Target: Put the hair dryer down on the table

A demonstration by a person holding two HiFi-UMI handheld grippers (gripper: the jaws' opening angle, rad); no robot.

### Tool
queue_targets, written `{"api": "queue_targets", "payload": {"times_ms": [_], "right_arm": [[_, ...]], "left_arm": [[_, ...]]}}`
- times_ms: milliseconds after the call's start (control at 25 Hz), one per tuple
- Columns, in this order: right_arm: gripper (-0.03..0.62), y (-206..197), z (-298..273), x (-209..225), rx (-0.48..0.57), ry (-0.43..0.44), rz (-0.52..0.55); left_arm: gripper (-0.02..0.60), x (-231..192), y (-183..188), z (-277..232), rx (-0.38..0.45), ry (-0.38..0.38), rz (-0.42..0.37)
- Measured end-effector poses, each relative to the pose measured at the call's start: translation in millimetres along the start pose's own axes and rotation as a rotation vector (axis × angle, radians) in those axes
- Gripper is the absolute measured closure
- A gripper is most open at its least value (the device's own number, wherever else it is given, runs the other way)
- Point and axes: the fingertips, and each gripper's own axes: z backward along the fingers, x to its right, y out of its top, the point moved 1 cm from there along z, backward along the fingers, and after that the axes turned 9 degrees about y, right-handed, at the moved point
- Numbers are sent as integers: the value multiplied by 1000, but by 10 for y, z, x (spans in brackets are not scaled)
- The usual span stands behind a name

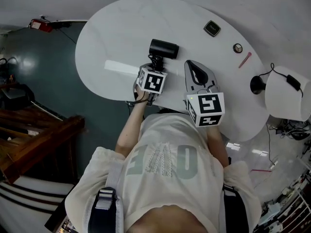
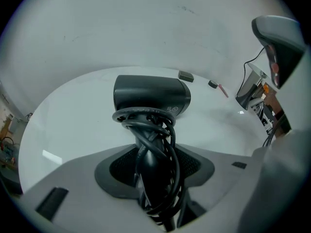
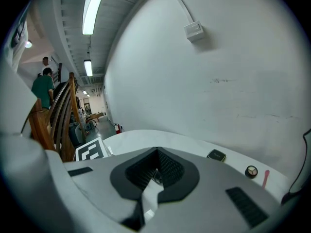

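1. A small dark square case [image 1: 212, 28], lid closed, and a small round compact [image 1: 237, 48] lie on the glossy white oval table [image 1: 121, 28], with a thin pink stick [image 1: 245, 59] near them.
2. The left gripper [image 1: 155, 67] clamps the handle of the matte black hair dryer [image 1: 164, 48], which is wound with glossy black cord [image 2: 160, 130]. Its barrel sits over the table's near edge; contact is unclear.
3. The right gripper [image 3: 156, 155] holds its ribbed jaws together, empty.

Light: even and fairly bright; ceiling tube lamps [image 3: 94, 8] glow at 11 o'clock in the right gripper view.
Glare: pale streak on the white desk [image 1: 121, 33], toward 8 o'clock.
Distortion: fisheye bending; black corners in both gripper views.
Focus: nearest foreground soft.
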Motion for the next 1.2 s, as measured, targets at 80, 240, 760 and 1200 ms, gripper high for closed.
{"api": "queue_targets", "payload": {"times_ms": [80,240,760,1200], "right_arm": [[592,9,-9,-9,2,4,-1],[592,-18,-37,-50,-10,15,6],[591,-72,-30,-79,-23,24,5],[592,-66,-31,-91,-9,28,-9]], "left_arm": [[364,2,10,-1,-1,-2,0],[364,0,5,5,-3,-2,-1],[364,6,13,2,9,-4,-5],[324,-69,163,195,102,27,61]]}}
